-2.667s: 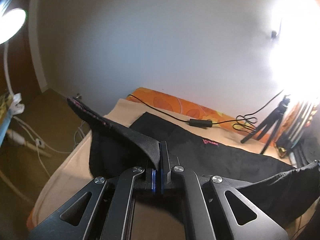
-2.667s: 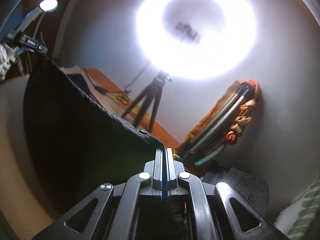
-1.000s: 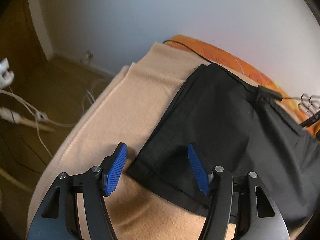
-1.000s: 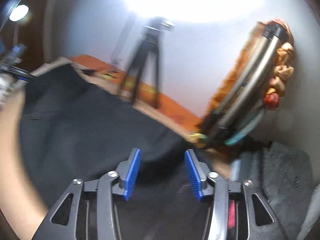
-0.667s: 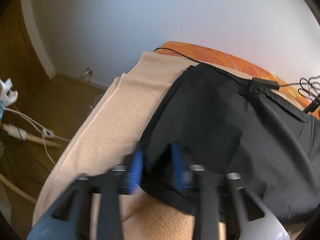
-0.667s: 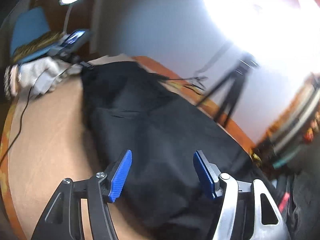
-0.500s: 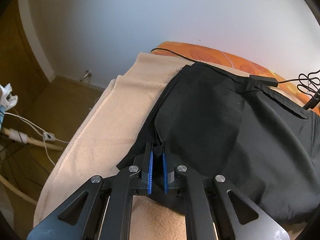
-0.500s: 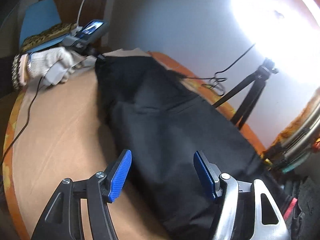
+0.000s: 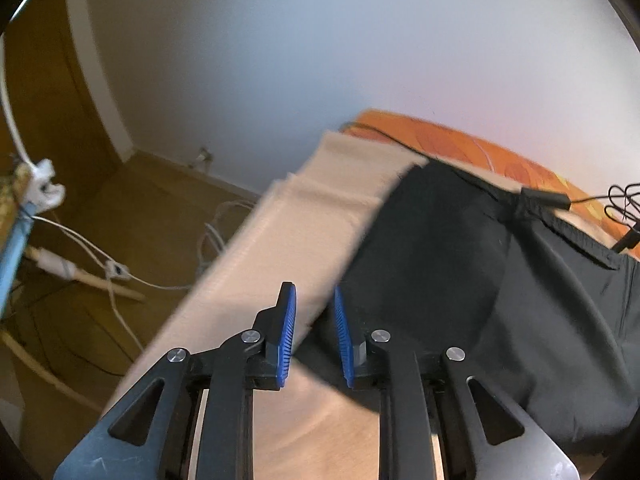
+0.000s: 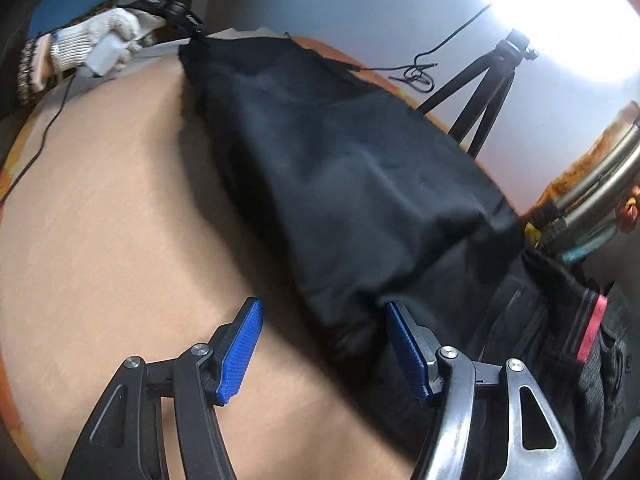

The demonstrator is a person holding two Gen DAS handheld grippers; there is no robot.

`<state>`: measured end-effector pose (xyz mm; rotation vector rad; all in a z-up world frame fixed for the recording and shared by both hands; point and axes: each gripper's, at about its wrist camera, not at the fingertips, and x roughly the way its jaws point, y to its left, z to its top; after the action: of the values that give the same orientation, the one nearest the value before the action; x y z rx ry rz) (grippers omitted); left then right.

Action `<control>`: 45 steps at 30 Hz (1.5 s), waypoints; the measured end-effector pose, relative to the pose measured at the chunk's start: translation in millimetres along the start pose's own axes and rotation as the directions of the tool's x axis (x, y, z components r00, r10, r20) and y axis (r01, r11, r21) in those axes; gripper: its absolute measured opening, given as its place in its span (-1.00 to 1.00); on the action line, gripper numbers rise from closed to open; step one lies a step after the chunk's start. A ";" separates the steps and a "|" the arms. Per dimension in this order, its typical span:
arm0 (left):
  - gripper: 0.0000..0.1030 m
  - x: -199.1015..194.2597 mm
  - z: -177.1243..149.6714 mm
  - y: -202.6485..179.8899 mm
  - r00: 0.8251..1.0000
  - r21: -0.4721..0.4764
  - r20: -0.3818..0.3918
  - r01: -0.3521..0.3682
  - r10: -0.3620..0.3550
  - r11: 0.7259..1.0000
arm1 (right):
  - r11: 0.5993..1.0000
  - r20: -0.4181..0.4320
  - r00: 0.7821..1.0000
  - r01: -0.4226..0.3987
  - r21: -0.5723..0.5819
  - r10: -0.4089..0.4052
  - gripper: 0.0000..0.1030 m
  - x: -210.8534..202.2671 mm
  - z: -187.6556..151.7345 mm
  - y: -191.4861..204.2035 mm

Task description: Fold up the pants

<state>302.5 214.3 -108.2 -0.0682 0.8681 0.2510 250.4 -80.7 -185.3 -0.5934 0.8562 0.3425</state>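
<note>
My left gripper (image 9: 314, 328) has its blue pads a narrow gap apart, nothing clamped between them; through the gap I see beige blanket (image 9: 320, 224) and the near corner of the black pants (image 9: 460, 264), fabric not pinched as far as the blur lets me tell. My right gripper (image 10: 324, 344) is spread wide, also holding nothing; its pads (image 10: 240, 350) straddle the near folded end of the pants (image 10: 340, 160), right pad just at the cloth edge, left pad over bare blanket (image 10: 100, 220). Pants lie flat on the blanket as one long dark strip running from the right gripper toward the far end, where my gloved left hand (image 10: 86, 42) holds the left gripper body at the far corner of the fabric. Left wrist view: waistband or hem edge along the far side, a black cable with inline box (image 9: 546, 200) crossing it, orange patterned sheet (image 9: 460, 144) beyond against the white wall. White cables (image 9: 100, 264) on the wood floor left of the bed. Right wrist view: black tripod (image 10: 484, 80) past the pants under a bright light, and a dark bag (image 10: 576, 320) at right with a red tab showing; can't tell what's inside it. Metal tubes (image 10: 600, 188) lean against the wall beside it.
</note>
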 end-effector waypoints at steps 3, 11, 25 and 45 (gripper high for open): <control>-0.64 -26.8 -2.3 6.9 0.997 -0.016 0.030 0.073 -0.072 0.997 | 0.999 0.004 1.000 0.016 -0.038 -0.016 -0.54 7.2 10.4 0.2; -0.64 -99.6 -59.1 -78.0 0.874 0.168 -0.092 0.486 -0.477 0.858 | 0.984 0.034 0.988 -0.151 0.091 0.148 -0.87 -4.5 33.7 -47.5; -0.02 -105.9 -102.3 -263.9 0.693 0.258 -0.230 0.721 -0.684 0.643 | 0.898 0.086 0.938 -0.345 0.273 0.335 -0.65 0.5 40.8 -104.8; -0.88 -132.6 -97.7 -224.5 0.584 0.071 -0.377 0.792 -0.719 0.607 | 0.986 0.197 0.967 -0.166 0.006 0.161 0.08 -61.4 -1.3 -22.4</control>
<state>202.7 -44.1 -79.8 -0.2656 1.1033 -0.7159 223.2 -102.1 -129.8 -0.4602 0.7192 0.5323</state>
